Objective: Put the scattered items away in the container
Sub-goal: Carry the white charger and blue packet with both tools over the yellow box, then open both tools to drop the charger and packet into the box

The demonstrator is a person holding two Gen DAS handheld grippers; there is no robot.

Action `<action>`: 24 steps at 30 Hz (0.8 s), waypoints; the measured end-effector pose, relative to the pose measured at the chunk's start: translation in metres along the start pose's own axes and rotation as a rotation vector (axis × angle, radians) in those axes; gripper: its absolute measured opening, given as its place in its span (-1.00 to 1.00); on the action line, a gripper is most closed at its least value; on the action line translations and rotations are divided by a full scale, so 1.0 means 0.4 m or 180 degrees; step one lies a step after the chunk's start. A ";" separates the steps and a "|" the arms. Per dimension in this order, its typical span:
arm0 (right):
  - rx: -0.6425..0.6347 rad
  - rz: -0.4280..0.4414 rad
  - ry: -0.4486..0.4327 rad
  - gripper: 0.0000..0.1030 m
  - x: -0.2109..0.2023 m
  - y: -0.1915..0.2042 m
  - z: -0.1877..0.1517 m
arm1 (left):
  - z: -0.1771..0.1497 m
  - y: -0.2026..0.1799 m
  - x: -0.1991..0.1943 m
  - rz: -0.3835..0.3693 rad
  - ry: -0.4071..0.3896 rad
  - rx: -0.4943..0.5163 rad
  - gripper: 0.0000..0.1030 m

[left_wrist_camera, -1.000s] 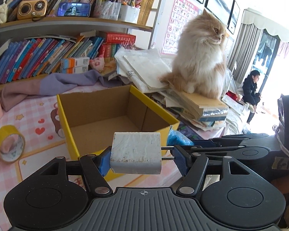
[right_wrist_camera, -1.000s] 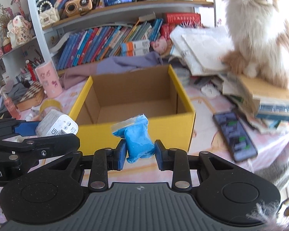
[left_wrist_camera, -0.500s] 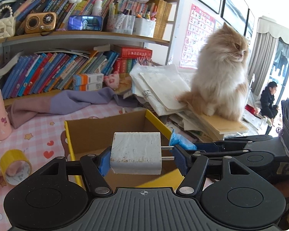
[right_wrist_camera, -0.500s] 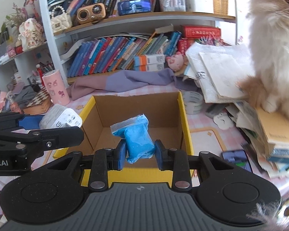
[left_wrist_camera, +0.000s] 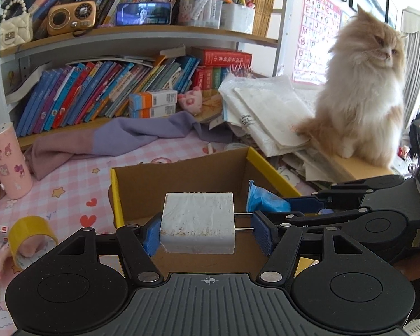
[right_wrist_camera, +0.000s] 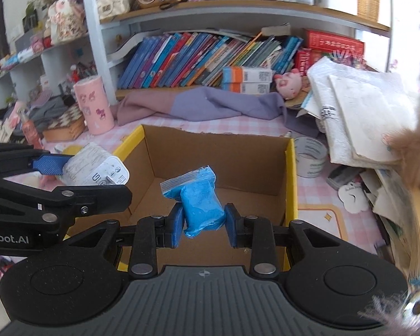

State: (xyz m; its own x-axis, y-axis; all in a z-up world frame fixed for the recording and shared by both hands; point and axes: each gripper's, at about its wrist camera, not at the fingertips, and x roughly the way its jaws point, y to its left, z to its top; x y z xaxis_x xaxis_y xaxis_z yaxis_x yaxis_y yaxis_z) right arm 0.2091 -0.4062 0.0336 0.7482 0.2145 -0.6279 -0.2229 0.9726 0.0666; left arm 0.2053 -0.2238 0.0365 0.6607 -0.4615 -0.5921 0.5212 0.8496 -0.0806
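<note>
The left gripper (left_wrist_camera: 207,231) clamps a rigid, light charger (left_wrist_camera: 197,225) by its ends, while the right gripper (right_wrist_camera: 201,225) pinches a soft, squashy blue pouch (right_wrist_camera: 201,207) at mid-body.

A curved bookshelf (left_wrist_camera: 142,35) fills the far side, with 2 visible tiers. The lower tier holds leaning books (left_wrist_camera: 98,89); the upper tier holds a gold radio (left_wrist_camera: 71,16) and a phone (left_wrist_camera: 142,13). A pink checked tablecloth (left_wrist_camera: 78,173) covers the near surface. An alphabet poster (left_wrist_camera: 316,33) hangs on the white wall at the right. Daylight enters at the far right past a curtain (left_wrist_camera: 418,56). A fluffy cat (left_wrist_camera: 361,95) sits on stacked papers (left_wrist_camera: 268,117).
</note>
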 end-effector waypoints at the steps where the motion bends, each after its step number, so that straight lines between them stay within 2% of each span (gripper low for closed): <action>1: -0.0061 0.0014 0.0037 -0.43 0.013 -0.001 0.002 | -0.002 0.002 0.010 0.0018 0.0030 0.0008 0.27; 7: -0.0340 0.0090 0.0246 -0.43 0.077 -0.003 -0.002 | -0.025 0.013 0.070 0.0097 0.0288 0.0035 0.27; 13: -0.0690 0.0185 0.0430 -0.43 0.125 0.009 -0.021 | -0.061 0.024 0.096 0.0174 0.0509 -0.0084 0.27; 16: -0.0785 0.0219 0.0508 -0.43 0.147 0.004 -0.016 | -0.068 0.014 0.095 0.0190 0.0560 -0.0067 0.27; 24: -0.0959 0.0357 0.0782 -0.44 0.172 -0.036 -0.021 | -0.072 -0.005 0.078 0.0136 0.0602 -0.0307 0.26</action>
State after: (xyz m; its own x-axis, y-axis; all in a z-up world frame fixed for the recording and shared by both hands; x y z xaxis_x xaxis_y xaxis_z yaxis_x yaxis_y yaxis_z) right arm 0.2585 -0.4062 -0.0170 0.5452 0.2542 -0.7988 -0.4951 0.8666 -0.0621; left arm 0.2093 -0.2328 -0.0048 0.5631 -0.3761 -0.7359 0.4349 0.8920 -0.1231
